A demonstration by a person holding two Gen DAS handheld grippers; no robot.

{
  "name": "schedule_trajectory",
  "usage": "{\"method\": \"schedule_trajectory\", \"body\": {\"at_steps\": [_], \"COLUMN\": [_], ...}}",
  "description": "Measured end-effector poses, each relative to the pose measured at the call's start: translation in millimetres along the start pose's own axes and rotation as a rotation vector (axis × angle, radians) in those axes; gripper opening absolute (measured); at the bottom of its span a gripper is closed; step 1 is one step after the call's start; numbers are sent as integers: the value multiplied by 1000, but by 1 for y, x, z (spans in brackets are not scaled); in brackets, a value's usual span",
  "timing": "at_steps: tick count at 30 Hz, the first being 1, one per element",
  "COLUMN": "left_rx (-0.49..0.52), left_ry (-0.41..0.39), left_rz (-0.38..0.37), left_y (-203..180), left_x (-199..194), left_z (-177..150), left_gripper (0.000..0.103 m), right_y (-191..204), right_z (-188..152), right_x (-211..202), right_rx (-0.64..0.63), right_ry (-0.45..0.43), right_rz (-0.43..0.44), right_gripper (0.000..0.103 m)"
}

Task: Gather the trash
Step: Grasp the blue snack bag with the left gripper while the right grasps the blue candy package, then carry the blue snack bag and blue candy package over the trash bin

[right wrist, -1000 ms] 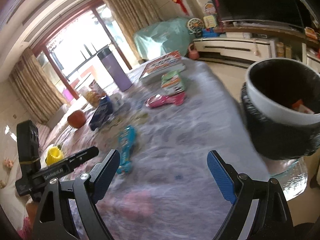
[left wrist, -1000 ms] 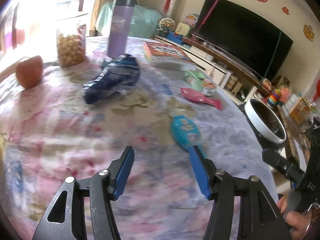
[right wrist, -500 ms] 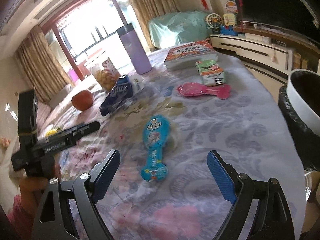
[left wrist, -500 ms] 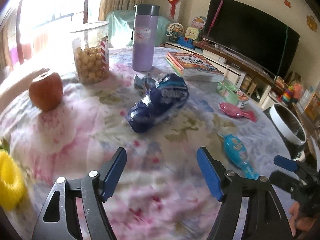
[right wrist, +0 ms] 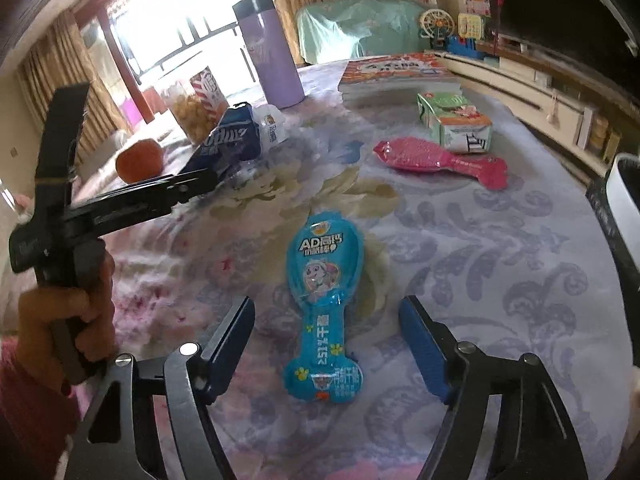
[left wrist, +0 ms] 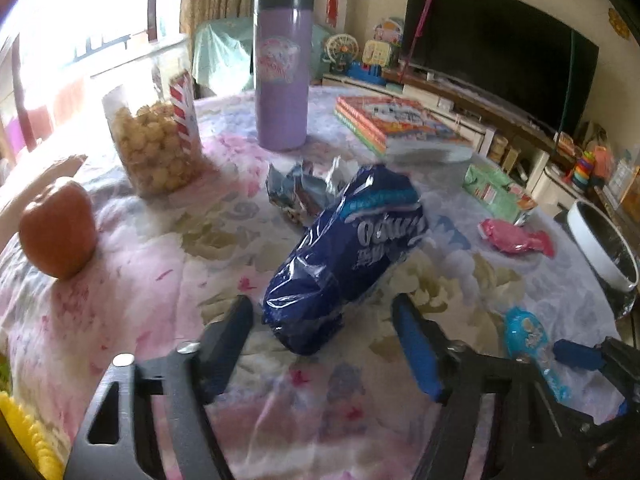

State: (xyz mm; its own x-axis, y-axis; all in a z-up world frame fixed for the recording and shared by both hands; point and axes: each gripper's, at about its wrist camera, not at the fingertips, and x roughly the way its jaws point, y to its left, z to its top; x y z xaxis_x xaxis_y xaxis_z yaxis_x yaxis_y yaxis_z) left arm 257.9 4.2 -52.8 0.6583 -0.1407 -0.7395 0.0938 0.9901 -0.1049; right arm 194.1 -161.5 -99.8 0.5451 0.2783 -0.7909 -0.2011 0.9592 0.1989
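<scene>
While the left gripper (left wrist: 322, 336) spreads its jaws around the crumpled dark-blue plastic snack bag (left wrist: 344, 256), the right gripper (right wrist: 326, 344) likewise straddles the bone-shaped cyan plastic wrapper (right wrist: 324, 304), apparently readying 2 pickups.

Crumpled dark-blue wrapper (left wrist: 348, 256) flat on tablecloth; light-blue bone-shaped packet (right wrist: 326, 308) nearby.

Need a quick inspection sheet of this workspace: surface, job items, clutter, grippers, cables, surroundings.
Surface: floral tablecloth, wrinkled.
Job's things: dark blue bag, crumpled wrapper, light blue packet, pink packet, green carton; bin at table edge.
Clutter: purple tumbler, popcorn jar, apple, books.
Grippers: left gripper open at the bag; right gripper open over the light blue packet.
Cables: nothing seen.
Surroundings: TV, curtains, window.
</scene>
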Motion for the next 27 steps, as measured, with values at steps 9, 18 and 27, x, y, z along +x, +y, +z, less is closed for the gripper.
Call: {"method": "schedule_trajectory", "body": {"at_steps": [9, 18, 27], "left_rx": [-9, -58, -74], "left_ry": [18, 17, 27], "left_rz": [-23, -77, -105], "left_y": [-2, -16, -30], "left_x": [7, -25, -44], "left_z": [-4, -30, -50], "left_gripper": [26, 23, 23], "right_y": [-1, -14, -23], "right_z": [1, -7, -14], "right_x": [1, -16, -19], "right_rx": [-26, 35, 68], "right_ry": [-8, -36, -18], "right_rz": [-1, 46, 47], "right_gripper": [32, 32, 37]}}
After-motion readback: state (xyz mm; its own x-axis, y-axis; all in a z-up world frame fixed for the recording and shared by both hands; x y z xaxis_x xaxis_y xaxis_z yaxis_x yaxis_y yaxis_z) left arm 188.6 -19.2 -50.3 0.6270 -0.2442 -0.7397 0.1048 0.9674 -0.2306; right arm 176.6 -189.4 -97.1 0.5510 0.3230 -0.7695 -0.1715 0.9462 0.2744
